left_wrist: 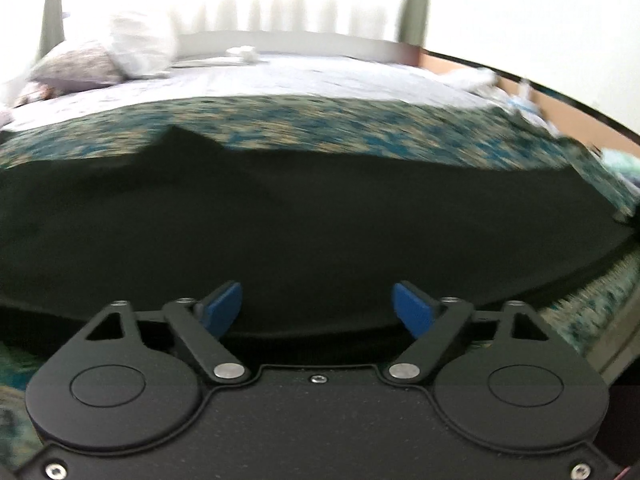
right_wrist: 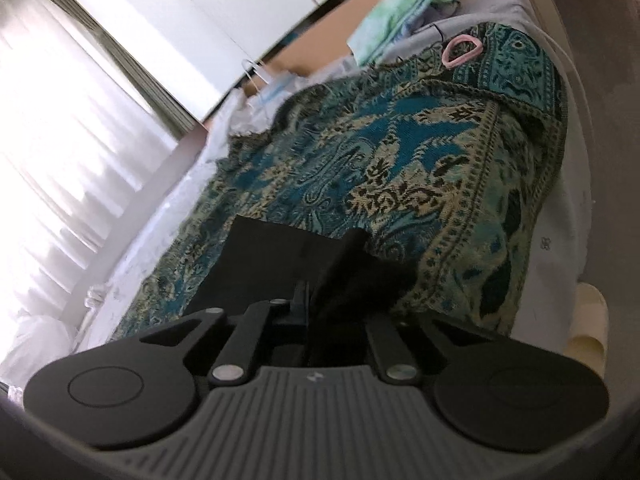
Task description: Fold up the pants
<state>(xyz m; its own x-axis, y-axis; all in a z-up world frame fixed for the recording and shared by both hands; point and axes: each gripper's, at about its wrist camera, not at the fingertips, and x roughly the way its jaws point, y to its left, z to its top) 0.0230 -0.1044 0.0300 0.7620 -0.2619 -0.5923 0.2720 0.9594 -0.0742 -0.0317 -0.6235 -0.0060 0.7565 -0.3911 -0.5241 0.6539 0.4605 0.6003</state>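
The black pants (left_wrist: 312,216) lie spread across a teal and beige patterned blanket (left_wrist: 320,120) on a bed. My left gripper (left_wrist: 318,306) is open, its blue fingertips (left_wrist: 224,304) wide apart just above the near edge of the pants. In the right wrist view, my right gripper (right_wrist: 336,300) is shut on a bunched fold of the black pants (right_wrist: 276,256), with the cloth hiding its fingertips. The rest of that end of the pants lies flat on the blanket (right_wrist: 420,160).
Pillows (left_wrist: 108,56) and a white sheet (left_wrist: 320,76) lie at the bed's far side below a bright curtained window. Folded pastel cloth (right_wrist: 404,8), a pink hair tie (right_wrist: 460,50) and a white cable (right_wrist: 576,80) sit at the bed's far end.
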